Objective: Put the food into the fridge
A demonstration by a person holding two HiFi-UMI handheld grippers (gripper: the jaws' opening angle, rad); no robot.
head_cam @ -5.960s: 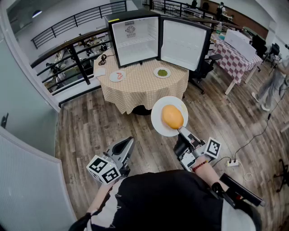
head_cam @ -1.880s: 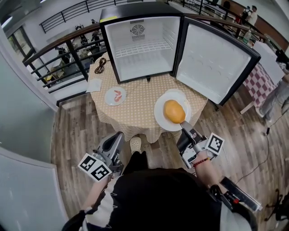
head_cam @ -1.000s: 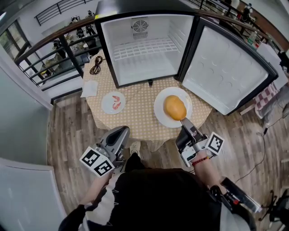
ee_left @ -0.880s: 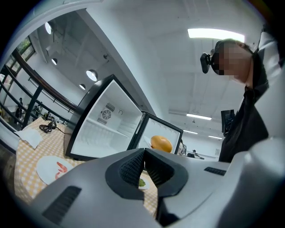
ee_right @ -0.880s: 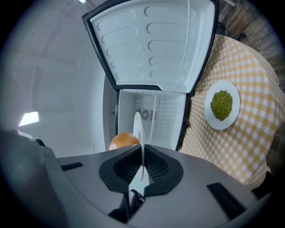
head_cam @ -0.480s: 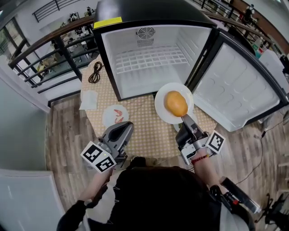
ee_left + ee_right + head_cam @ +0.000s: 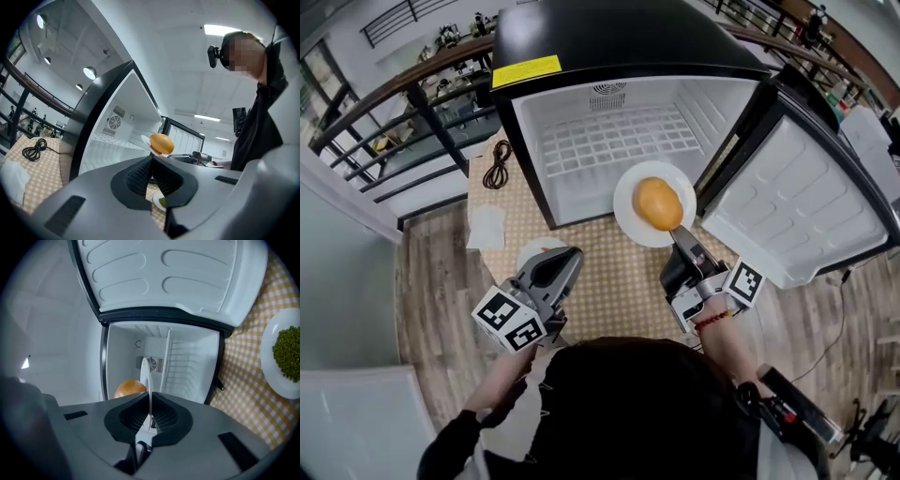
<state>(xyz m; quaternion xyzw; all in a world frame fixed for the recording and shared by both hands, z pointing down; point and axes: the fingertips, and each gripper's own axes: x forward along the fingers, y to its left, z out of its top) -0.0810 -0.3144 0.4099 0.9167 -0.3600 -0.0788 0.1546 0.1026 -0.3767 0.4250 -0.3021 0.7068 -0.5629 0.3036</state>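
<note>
A white plate [image 7: 630, 211] with an orange bun [image 7: 658, 202] on it hangs in front of the open black fridge [image 7: 609, 141], just below its wire shelf. My right gripper [image 7: 679, 234] is shut on the plate's near rim. In the right gripper view the plate [image 7: 146, 376] stands edge-on between the jaws, with the bun [image 7: 129, 387] to its left and the fridge's white inside [image 7: 187, 362] behind. My left gripper [image 7: 570, 257] hovers low over the checked table [image 7: 609, 286], shut and empty. From the left gripper view [image 7: 151, 165] the bun [image 7: 161, 143] shows ahead.
The fridge door [image 7: 806, 202] stands wide open at the right. A plate of green food [image 7: 283, 350] lies on the table. Another white plate [image 7: 532, 251] is half hidden behind my left gripper. A black cable [image 7: 497, 161] and a napkin [image 7: 487, 225] lie at the table's left.
The view has closed in on the fridge. My right gripper has carried the plate with the bun forward, up to the fridge opening. My left gripper has moved forward over the table.
</note>
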